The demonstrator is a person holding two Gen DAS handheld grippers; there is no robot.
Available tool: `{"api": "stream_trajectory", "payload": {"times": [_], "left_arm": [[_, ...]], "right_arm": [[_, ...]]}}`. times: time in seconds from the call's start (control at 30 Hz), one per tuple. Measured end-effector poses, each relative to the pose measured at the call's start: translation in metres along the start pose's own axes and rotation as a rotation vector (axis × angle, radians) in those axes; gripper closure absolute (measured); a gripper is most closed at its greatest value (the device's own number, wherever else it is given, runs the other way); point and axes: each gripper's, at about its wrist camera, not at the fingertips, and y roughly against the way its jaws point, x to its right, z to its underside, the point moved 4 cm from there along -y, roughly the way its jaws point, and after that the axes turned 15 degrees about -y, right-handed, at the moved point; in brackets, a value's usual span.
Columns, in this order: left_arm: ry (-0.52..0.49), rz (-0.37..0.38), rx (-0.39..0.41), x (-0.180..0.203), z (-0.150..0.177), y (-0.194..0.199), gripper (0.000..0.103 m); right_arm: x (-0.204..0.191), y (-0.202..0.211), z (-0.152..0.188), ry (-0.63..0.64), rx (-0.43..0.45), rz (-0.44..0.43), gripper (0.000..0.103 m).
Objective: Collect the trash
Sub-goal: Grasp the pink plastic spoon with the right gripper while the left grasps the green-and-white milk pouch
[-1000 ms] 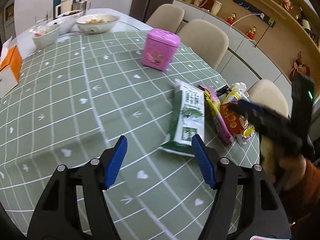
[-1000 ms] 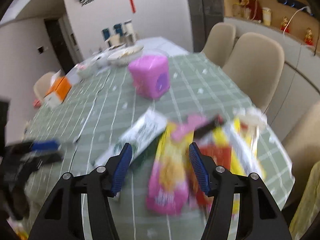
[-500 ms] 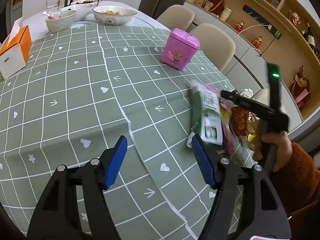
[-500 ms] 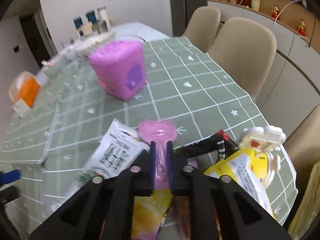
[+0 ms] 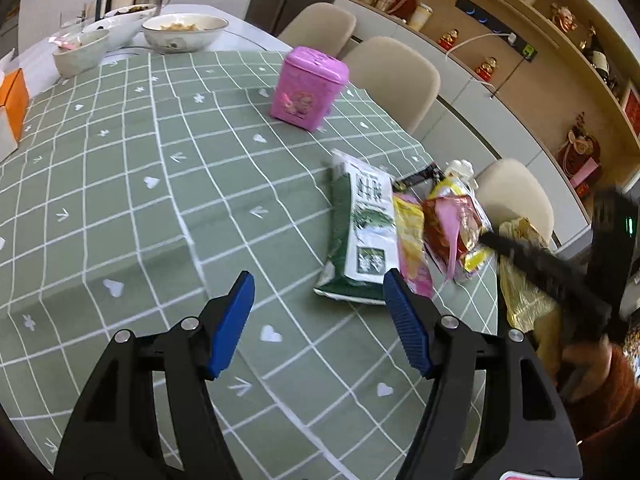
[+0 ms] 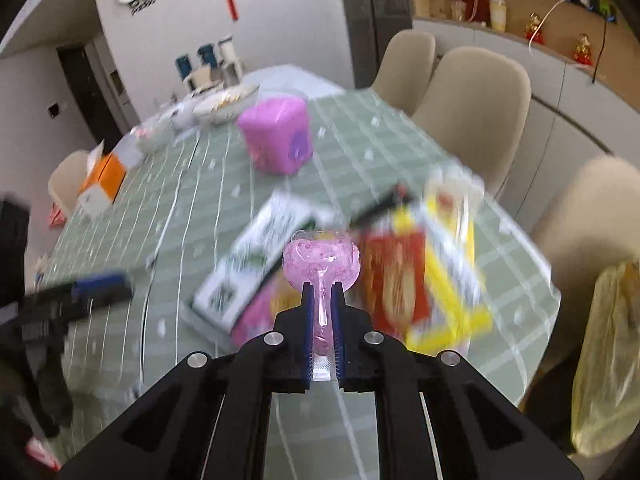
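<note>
Pink wrapper (image 6: 321, 268) pinched tight in the right gripper (image 6: 321, 304)!
Left gripper (image 5: 318, 312) hangs wide open, empty, over the green tablecloth (image 5: 120, 184).

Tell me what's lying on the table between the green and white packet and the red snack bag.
In the left wrist view, a yellow and pink wrapper lies between the green and white packet and the red snack bag, tight against both.
</note>
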Motion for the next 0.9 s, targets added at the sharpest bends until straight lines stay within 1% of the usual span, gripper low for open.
{"api": "stream_trajectory", "payload": {"times": [0.03,0.07,0.1,0.13,0.2,0.37,0.43,0.5,0.6,0.67,0.73,0.8,0.83,0.9], "left_arm": [[-0.005,0.001,-0.005,0.004,0.001,-0.001,0.04],[-0.01,0.0,-0.008,0.006,0.001,-0.002,0.04],[-0.013,-0.001,-0.01,0.007,0.002,-0.003,0.04],[-0.013,-0.001,-0.013,0.009,0.002,-0.003,0.04],[-0.012,0.001,-0.014,0.013,0.003,-0.002,0.04],[-0.018,-0.012,-0.022,0.015,0.008,0.002,0.04],[-0.018,-0.02,-0.026,0.016,0.011,0.004,0.04],[-0.02,-0.029,-0.026,0.016,0.013,0.008,0.04],[-0.016,-0.049,-0.03,0.014,0.019,0.015,0.04],[-0.008,-0.063,-0.035,0.01,0.023,0.02,0.04],[-0.004,-0.077,-0.039,0.006,0.027,0.024,0.04],[0.003,-0.081,-0.042,0.003,0.029,0.026,0.04],[0.004,-0.081,-0.043,0.003,0.03,0.026,0.04],[0.002,-0.075,-0.041,0.003,0.03,0.025,0.04]], "right_arm": [[0.003,0.001,0.01,0.003,-0.016,-0.024,0.092],[0.005,0.001,0.019,0.004,-0.03,-0.03,0.092],[0.009,0.0,0.027,0.005,-0.038,-0.021,0.088],[0.011,0.0,0.032,0.008,-0.039,-0.017,0.076],[0.014,0.001,0.038,0.017,-0.042,-0.031,0.063],[0.014,-0.009,0.042,0.048,-0.046,-0.047,0.063],[0.013,-0.019,0.035,0.049,-0.05,-0.042,0.063],[0.01,-0.027,0.025,0.027,-0.037,-0.054,0.063],[0.01,-0.051,0.016,0.007,-0.034,-0.002,0.063],[0.011,-0.064,0.013,-0.001,-0.047,0.012,0.063],[0.01,-0.077,0.011,0.017,-0.054,0.043,0.063],[0.01,-0.08,0.008,0.025,-0.043,0.049,0.063],[0.01,-0.077,0.006,0.014,-0.044,0.041,0.068],[0.01,-0.062,0.003,-0.002,-0.015,0.007,0.068]]}}
